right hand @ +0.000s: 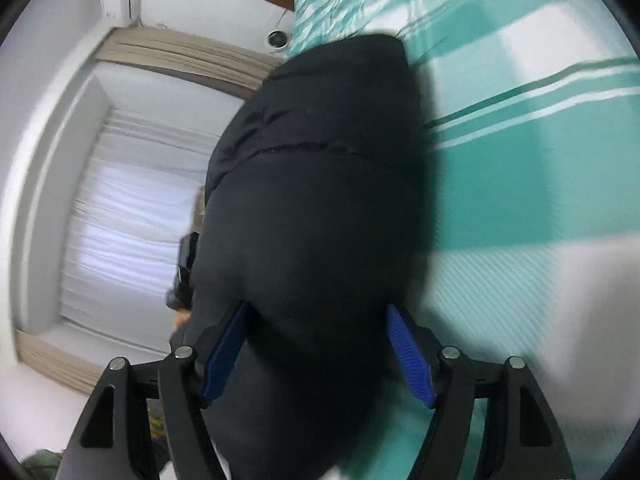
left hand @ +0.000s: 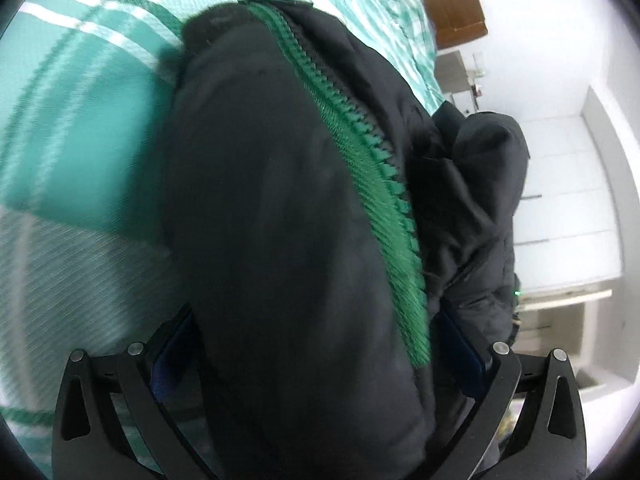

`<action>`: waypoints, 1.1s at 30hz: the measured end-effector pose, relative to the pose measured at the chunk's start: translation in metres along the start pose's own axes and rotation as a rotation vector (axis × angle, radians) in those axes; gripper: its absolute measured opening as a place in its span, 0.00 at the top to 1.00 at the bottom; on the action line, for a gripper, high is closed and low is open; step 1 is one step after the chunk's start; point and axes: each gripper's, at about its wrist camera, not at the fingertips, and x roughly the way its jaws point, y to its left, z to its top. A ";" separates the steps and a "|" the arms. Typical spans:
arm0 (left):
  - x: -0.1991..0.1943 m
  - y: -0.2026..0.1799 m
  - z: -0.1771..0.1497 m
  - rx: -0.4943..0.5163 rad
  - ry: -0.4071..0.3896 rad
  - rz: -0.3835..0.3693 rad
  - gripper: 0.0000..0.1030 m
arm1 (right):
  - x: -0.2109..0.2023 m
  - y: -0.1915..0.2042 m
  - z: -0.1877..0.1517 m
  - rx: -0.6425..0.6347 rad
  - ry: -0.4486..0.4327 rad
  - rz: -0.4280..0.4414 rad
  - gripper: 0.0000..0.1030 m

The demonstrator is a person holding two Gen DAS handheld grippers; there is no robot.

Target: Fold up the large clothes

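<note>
Both grippers carry the black jacket (left hand: 280,220) over the bed (left hand: 80,140), frame centre.

The left gripper (left hand: 320,356) pinches a thick fold by the green zipper (left hand: 360,152). The right gripper (right hand: 320,356) stands spread around the bulk, right pad (right hand: 412,356) apparently clear.

Next, I judge: lay it flat and smooth it.

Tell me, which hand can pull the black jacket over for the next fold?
Probably the left. The left gripper has the jacket squeezed between both pads, by the green zipper. The right gripper stands wide, one pad off the fabric, so it must close first.

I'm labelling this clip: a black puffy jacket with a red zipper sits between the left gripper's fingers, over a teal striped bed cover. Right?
Nearly. The zipper is green, not red, as the left wrist view shows. The rest holds: black jacket, left gripper, teal striped bed cover.
</note>
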 end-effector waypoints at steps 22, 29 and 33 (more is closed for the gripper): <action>-0.016 -0.175 0.005 0.274 -0.228 0.003 0.04 | -0.084 0.138 0.068 -0.524 -0.132 -0.008 0.24; 0.052 -0.160 0.069 0.260 -0.165 0.170 0.04 | -0.095 0.074 0.140 -0.348 -0.115 -0.158 0.12; 0.064 -0.109 0.063 0.127 -0.151 0.155 0.05 | -0.099 -0.014 0.147 -0.040 -0.103 -0.301 0.11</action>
